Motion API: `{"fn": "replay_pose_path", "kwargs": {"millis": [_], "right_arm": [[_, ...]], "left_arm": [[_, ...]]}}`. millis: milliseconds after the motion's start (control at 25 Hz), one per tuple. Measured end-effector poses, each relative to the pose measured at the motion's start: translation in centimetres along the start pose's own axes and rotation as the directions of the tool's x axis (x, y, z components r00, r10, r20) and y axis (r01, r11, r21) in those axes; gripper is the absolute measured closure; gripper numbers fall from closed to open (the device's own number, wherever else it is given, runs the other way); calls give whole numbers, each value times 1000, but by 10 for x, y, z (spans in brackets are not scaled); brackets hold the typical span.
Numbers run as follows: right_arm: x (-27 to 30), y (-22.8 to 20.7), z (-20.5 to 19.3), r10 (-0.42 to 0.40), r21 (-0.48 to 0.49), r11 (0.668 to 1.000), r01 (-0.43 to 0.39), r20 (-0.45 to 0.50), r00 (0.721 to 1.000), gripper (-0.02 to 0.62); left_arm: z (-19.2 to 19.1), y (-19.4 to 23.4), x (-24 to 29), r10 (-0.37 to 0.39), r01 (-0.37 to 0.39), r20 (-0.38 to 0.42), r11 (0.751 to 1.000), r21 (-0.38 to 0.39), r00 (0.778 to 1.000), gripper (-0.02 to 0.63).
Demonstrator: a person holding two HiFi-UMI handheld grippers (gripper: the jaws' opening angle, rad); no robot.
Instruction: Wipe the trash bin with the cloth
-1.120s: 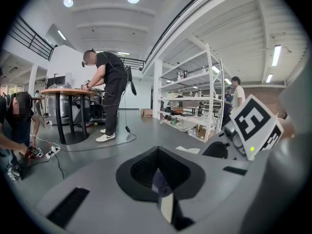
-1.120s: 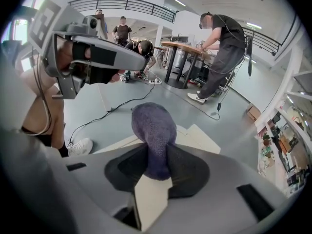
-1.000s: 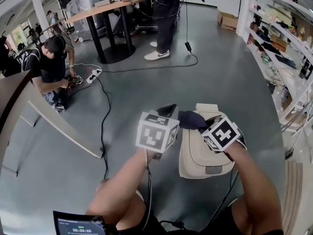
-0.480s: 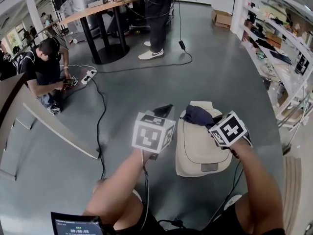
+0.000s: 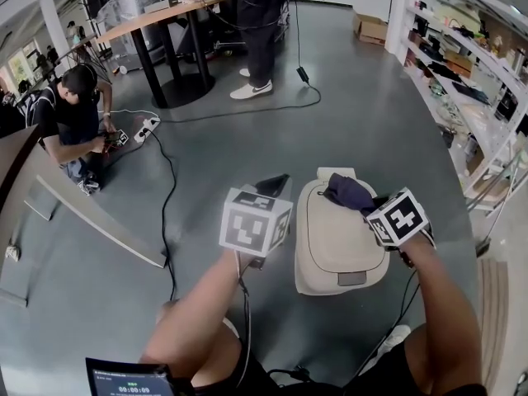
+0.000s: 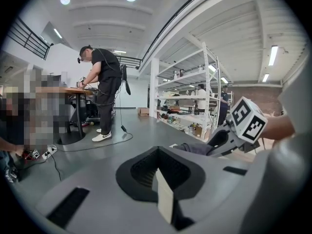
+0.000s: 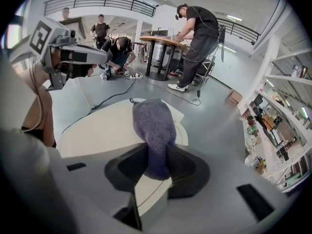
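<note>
While we look steeply down, trash bin [image 5: 330, 250]: a cream bin on the grey floor at 4 o'clock of the head view. We see only its lid; the body below is hidden.
Cloth [image 5: 351, 192]: a dark purple knit cloth, bunched at 1 o'clock on the lid and touching it. In the right gripper view it [image 7: 152, 123] runs from the lid [image 7: 92, 130] into the claw, so its near end is hidden.
Right gripper [image 5: 369, 204]: at the lid's 2 o'clock edge, claw pinching the cloth. From above, cloth and marker cube cover the jaw tips.
Left gripper [image 5: 272, 186]: just beside the bin at its 9 o'clock, apart from it. In its own view the claw [image 6: 164, 199] is pressed together with nothing in it.
Crouching person [image 5: 76, 114]: at 10 o'clock by a white power strip [image 5: 147, 126]; we cannot make out what the hands hold.
Black cable [image 5: 167, 213]: runs from the strip toward 7 o'clock.
Standing person [image 5: 262, 23]: at 12 o'clock beside a round table [image 5: 165, 16], cut off above the waist.
Shelving [image 5: 487, 81]: at 2 o'clock; its contents are too small to name.
</note>
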State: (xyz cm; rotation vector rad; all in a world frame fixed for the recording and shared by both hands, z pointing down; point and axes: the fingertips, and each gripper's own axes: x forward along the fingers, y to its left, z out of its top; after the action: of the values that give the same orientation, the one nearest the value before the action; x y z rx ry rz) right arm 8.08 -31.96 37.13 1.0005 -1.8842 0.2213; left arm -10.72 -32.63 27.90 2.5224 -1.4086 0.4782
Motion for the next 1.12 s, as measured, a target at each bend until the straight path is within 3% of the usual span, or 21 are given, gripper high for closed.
{"fn": "replay_pose_path", "kwargs": {"millis": [160, 360, 600, 760, 1120], "right_arm": [[-4, -8, -12, -27, 14, 1000, 27, -10, 1000, 482], [-3, -20, -25, -112, -53, 993, 110, -47, 993, 482], [-3, -21, -23, -90, 9, 996, 90, -20, 996, 482], [-15, 3, 5, -51, 7, 999, 51, 68, 996, 482], [-31, 78, 34, 46, -194, 981, -23, 116, 992, 482]], "left_arm": [[-1, -3, 0, -8, 8, -3, 1000, 4, 1000, 607], [-7, -5, -1, -15, 15, -11, 1000, 4, 1000, 607], [-10, -8, -1, -13, 13, -13, 1000, 12, 1000, 607], [-8, -6, -6, -4, 4, -6, 1000, 17, 1000, 607], [3, -1, -32, 75, -74, -13, 997, 14, 997, 607]]}}
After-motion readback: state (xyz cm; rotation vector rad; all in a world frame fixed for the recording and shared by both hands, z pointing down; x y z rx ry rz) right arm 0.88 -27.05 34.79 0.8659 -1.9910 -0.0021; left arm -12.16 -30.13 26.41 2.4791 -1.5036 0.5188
